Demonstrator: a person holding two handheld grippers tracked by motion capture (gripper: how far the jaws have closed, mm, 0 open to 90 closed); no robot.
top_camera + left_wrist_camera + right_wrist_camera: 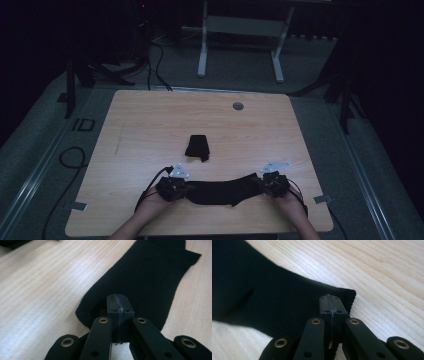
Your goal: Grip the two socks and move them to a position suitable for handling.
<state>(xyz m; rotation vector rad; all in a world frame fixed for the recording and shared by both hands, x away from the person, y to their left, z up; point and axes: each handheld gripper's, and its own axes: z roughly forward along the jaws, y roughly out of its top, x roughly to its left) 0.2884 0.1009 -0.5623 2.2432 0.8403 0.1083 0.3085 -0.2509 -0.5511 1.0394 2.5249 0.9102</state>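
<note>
A long black sock (222,191) lies stretched flat near the table's front edge, between my two grippers. My left gripper (186,187) is shut on the sock's left end; the left gripper view has its jaws pressed together over the rounded toe end of the sock (150,277), gripper (117,298). My right gripper (261,183) is shut on the right end; in the right gripper view its jaws clamp the ribbed cuff edge of the sock (274,295), gripper (329,300). A second black sock (198,147), folded into a small bundle, lies at the table's middle.
The wooden table (150,125) has a round grey grommet (238,105) near its far edge. A white desk frame (240,45) stands on the floor beyond. Cables (70,160) run along the floor at the left.
</note>
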